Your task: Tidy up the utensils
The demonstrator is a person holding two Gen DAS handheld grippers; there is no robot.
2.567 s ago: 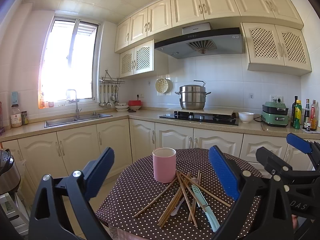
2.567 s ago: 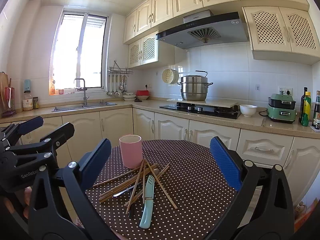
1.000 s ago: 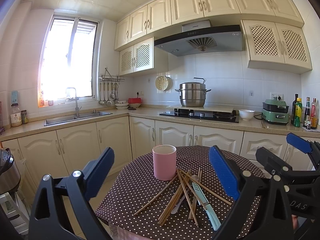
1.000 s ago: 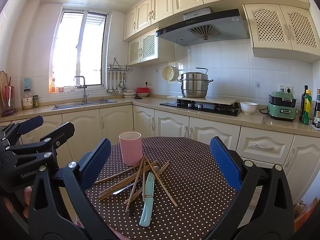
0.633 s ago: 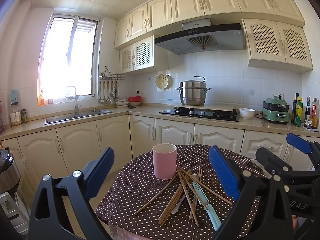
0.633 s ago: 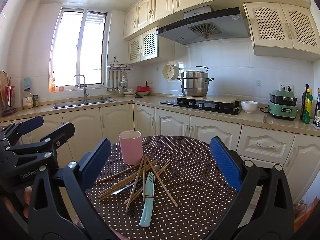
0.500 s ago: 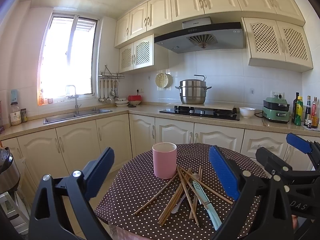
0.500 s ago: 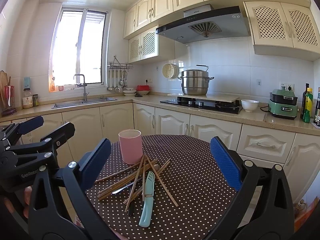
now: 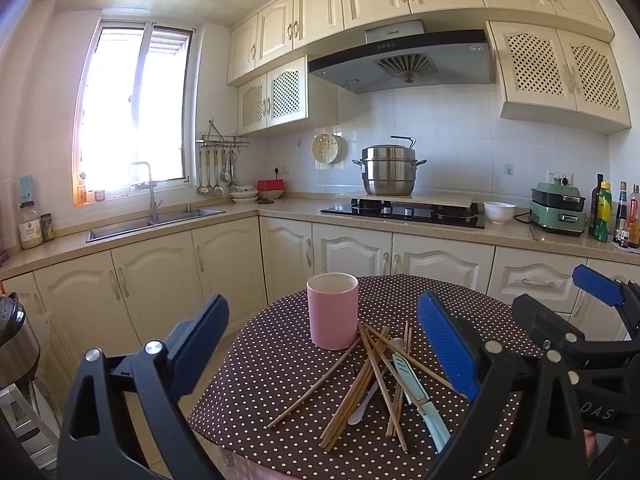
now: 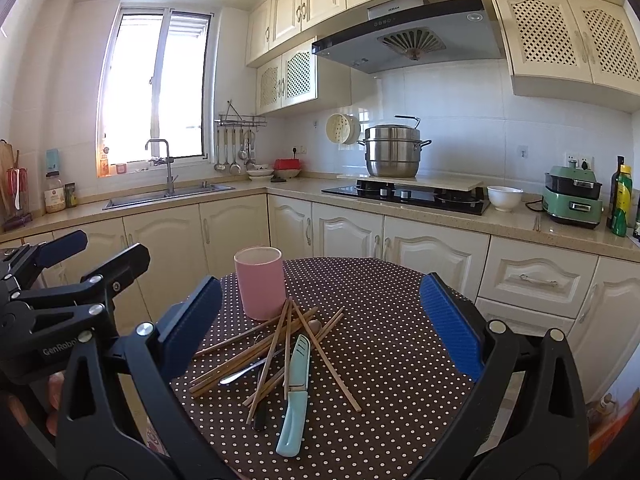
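A pink cup [image 9: 333, 310] stands upright on a round table with a brown polka-dot cloth [image 9: 400, 292]. In front of it lies a loose pile of wooden chopsticks [image 9: 360, 384], a metal spoon [image 9: 370, 396] and a light blue sheathed knife [image 9: 420, 396]. The cup [image 10: 260, 288], chopsticks [image 10: 272, 348] and knife [image 10: 295, 392] also show in the right wrist view. My left gripper [image 9: 324, 352] is open and empty, above and short of the pile. My right gripper [image 10: 320, 324] is open and empty, likewise held back from the pile.
Kitchen counters run behind the table with a sink [image 9: 160, 218], a hob with a steel pot [image 9: 388, 172], a white bowl [image 9: 498, 212] and a green appliance [image 9: 558, 214]. A dark appliance [image 9: 16, 340] stands at the left edge.
Both views have shifted slightly downward, as the grippers tilted or rose a little. The cup and pile have not moved. Both grippers stay open.
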